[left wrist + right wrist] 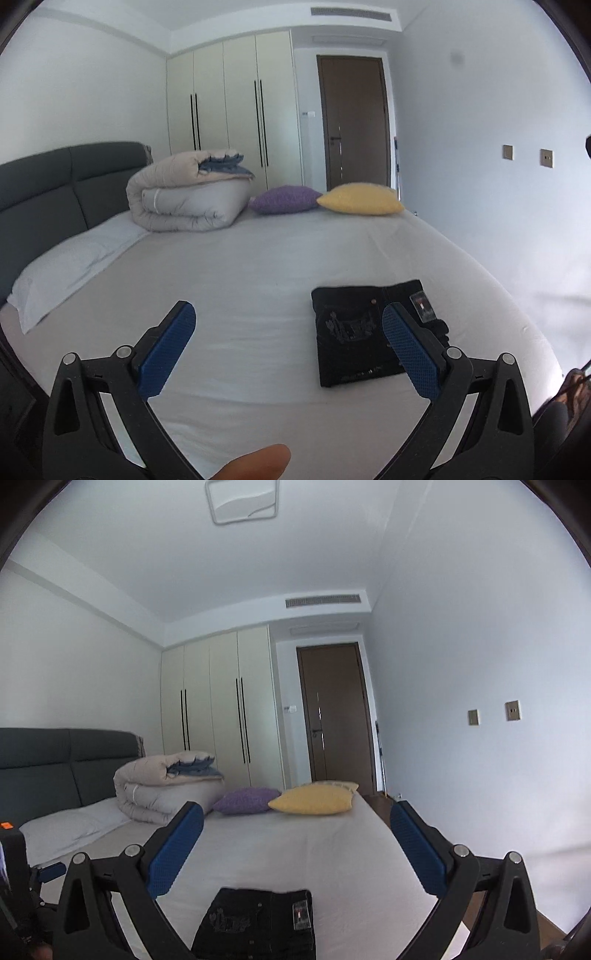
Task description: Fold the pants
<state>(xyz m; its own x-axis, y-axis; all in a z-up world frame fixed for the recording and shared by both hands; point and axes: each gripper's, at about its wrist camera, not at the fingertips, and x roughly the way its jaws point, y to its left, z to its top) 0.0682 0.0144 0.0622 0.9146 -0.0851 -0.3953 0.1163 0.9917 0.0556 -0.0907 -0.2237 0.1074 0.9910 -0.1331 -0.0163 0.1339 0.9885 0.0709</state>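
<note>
2 grippers hang above the bed (258, 266), both spread wide and grasping nothing. The left gripper (288, 328) has its blue pads (168, 349) splayed apart over bare white sheet, and a fingertip (258, 461) of the person shows at the lower edge of that view. The right gripper (295, 842) points out level across the room, jaws released, with only sheet and far wall between its pads (175, 853).

The pants (351, 332) lie on the bed as 1 compact dark rectangle, folded flat, near the edge of the bed that faces the plain wall. A small tag (423, 304) sits on their upper surface. In the left wrist view the right-hand pad of the left gripper overlaps the pants' edge in the picture, though it stands above them and apart. In the right wrist view the pants (255, 923) lie low between the right gripper's arms, beneath it.

At the far end of the bed from the pants rest a folded duvet (184, 195), 1 purple cushion (284, 199) and 1 yellow cushion (360, 199), side by side. A white pillow (74, 266) lies along the grey headboard (55, 184). Beyond the bed stand a cream wardrobe (229, 103) and a brown door (354, 118).
</note>
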